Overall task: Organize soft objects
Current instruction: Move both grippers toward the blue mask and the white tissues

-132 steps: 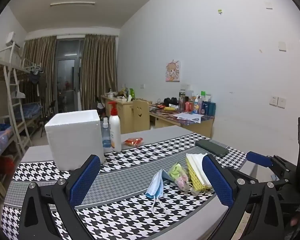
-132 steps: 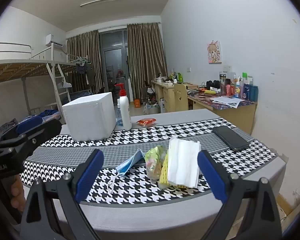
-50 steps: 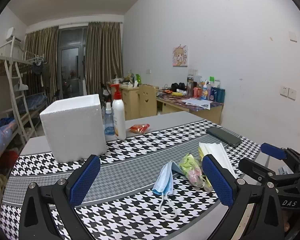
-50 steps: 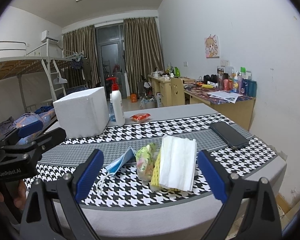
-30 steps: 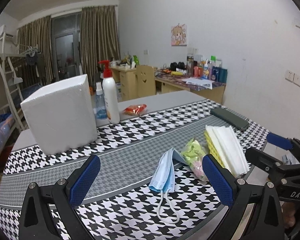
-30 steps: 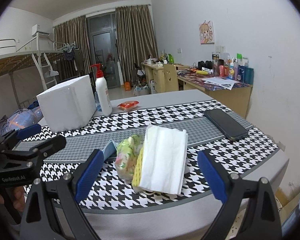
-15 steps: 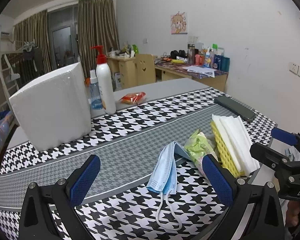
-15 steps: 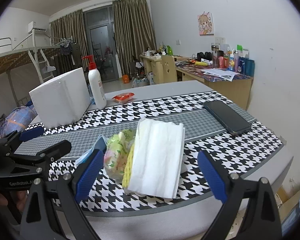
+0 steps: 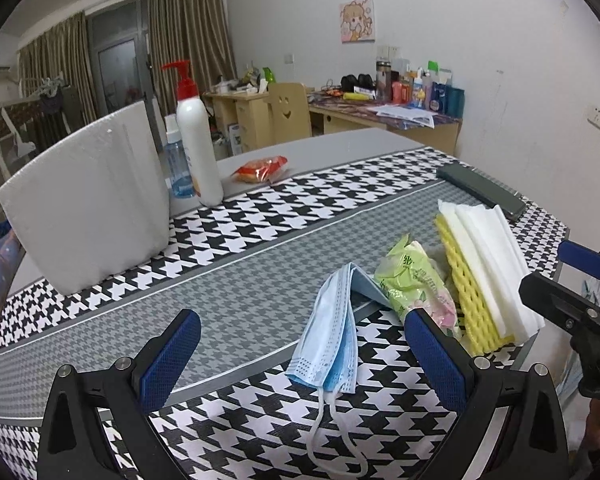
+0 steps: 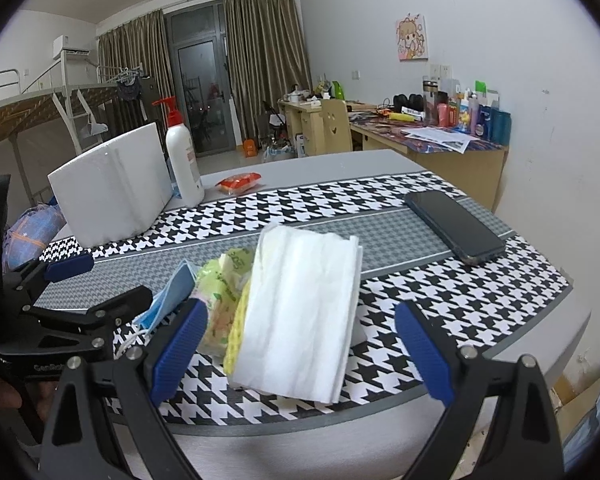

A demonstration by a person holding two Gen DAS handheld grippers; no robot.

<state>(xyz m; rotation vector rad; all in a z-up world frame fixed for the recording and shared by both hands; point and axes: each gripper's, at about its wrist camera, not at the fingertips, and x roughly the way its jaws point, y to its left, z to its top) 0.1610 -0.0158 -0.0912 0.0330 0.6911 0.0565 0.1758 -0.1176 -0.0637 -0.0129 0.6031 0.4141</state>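
tissue stack (image 10: 300,316) lies between the right hand-held gripper's (image 10: 300,354) spread jaws; left hand-held gripper (image 9: 300,356) gapes too.

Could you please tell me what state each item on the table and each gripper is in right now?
left gripper: open, holding nothing, above the table.
right gripper: open, holding nothing, facing the tissues.
face mask: folded, lying loose, ear loops trailing.
green packet: lying beside the mask, crumpled.
white tissue stack: resting on the yellow sponge.
phone: flat, screen dark.
pump bottle: upright.
foam box: standing on the table.
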